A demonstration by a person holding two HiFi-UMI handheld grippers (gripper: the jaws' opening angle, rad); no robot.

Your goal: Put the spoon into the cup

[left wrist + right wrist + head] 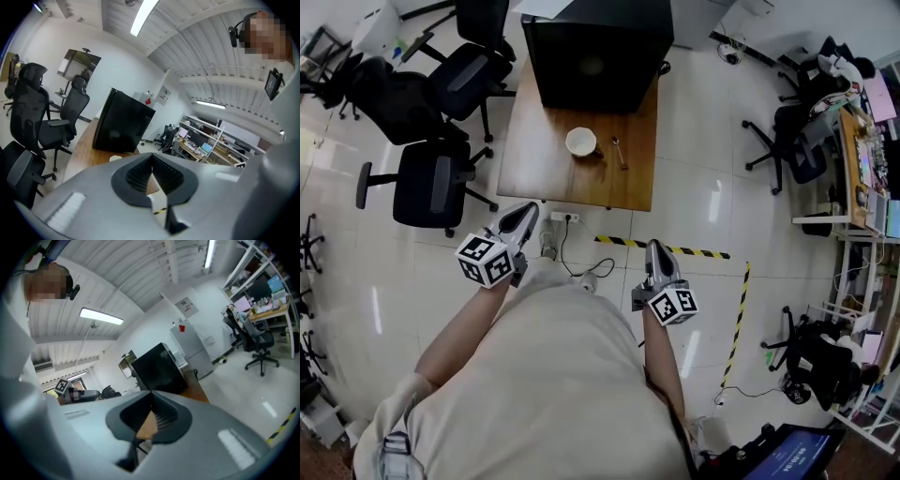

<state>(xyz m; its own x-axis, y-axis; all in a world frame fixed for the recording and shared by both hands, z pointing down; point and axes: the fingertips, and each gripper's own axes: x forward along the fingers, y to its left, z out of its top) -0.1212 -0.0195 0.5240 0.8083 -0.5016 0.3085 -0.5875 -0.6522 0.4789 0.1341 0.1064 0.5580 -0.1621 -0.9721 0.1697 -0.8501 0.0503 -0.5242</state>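
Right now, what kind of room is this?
Probably an office or lab: black swivel chairs stand beside a wooden table, and a cluttered desk sits at the side.

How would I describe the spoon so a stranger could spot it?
Find the wooden table with a big black box at its far end. In front of the box sits a white cup; the spoon lies just right of it, the only long, thin thing on the table.

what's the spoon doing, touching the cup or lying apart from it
Apart. The head view shows a clear gap between the spoon and the cup.
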